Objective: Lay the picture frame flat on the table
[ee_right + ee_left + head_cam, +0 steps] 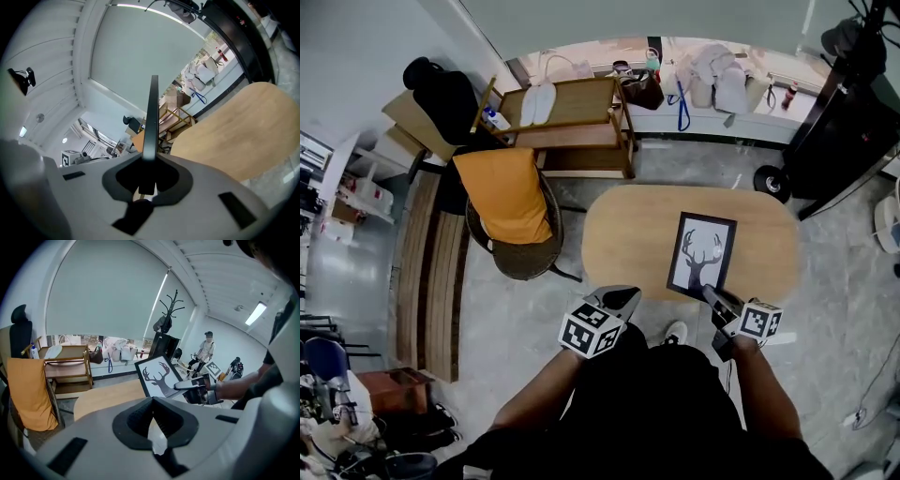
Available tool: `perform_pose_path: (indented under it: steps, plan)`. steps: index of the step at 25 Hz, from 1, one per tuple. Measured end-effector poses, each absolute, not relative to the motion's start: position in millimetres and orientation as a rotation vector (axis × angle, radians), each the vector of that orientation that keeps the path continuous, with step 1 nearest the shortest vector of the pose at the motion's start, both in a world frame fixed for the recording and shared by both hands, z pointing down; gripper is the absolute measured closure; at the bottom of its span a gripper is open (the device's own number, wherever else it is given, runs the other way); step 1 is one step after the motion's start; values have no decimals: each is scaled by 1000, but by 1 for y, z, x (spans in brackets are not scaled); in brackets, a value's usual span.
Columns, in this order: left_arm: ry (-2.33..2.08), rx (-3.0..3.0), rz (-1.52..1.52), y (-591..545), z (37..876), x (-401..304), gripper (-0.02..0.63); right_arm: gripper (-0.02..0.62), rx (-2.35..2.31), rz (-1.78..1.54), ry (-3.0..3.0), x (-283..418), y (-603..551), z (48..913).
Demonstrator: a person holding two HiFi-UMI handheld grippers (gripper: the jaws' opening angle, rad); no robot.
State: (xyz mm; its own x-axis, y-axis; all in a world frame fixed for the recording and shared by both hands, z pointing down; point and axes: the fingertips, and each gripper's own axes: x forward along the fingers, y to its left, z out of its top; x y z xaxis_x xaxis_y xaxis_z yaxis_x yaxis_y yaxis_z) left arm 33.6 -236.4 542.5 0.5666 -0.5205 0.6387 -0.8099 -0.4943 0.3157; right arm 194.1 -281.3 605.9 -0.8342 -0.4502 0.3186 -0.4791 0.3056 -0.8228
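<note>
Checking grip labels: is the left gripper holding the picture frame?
No, the left gripper holds nothing; the right gripper clamps the picture frame.

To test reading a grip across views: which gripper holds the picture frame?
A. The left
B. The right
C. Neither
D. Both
B: the right gripper is shut on the near edge of the frame, which stands edge-on between its jaws in the right gripper view. The left gripper is apart from it and holds nothing.
</note>
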Motion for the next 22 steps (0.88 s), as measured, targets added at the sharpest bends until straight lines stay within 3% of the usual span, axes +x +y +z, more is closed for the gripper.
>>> perform_pose_path:
  steps: [10, 22]
  plan:
    - [-976, 2201, 708, -294, 574, -39, 606, 568, 964, 1857, -2254, 126, -331, 692]
    - [-856, 2130, 777, -337, 647, -68, 606, 568, 1087, 1810, -1904, 98, -377, 822]
